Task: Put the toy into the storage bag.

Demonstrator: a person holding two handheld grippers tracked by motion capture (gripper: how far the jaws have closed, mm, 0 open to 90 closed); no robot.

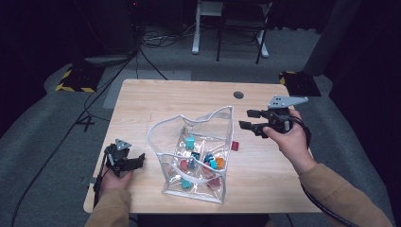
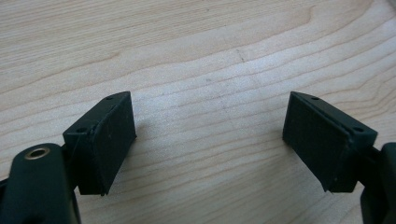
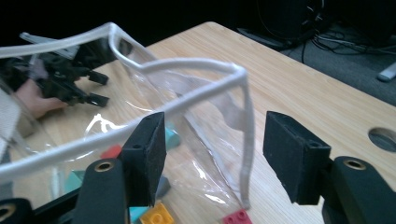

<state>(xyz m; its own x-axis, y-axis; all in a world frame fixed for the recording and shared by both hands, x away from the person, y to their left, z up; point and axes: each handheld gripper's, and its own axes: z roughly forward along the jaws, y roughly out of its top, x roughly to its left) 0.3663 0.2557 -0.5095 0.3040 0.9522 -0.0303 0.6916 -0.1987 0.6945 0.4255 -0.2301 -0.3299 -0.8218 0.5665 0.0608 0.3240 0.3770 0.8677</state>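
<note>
Since the clear bag [image 1: 198,156] mid-table looks light, floppy and slippery, right gripper [image 1: 249,119], jaws apart and empty, should pinch its stiff white rim [image 3: 196,100]; left gripper [image 1: 135,161] rests released.

Light wooden table [image 1: 156,101], pale grain, round cable hole [image 1: 239,94] near far edge. Clear plastic pouch [image 1: 198,158] with white trim stands open at mid-table, coloured toy bricks [image 1: 203,161] inside. One red brick [image 1: 235,145] lies on the wood just beside the pouch's right side.
</note>
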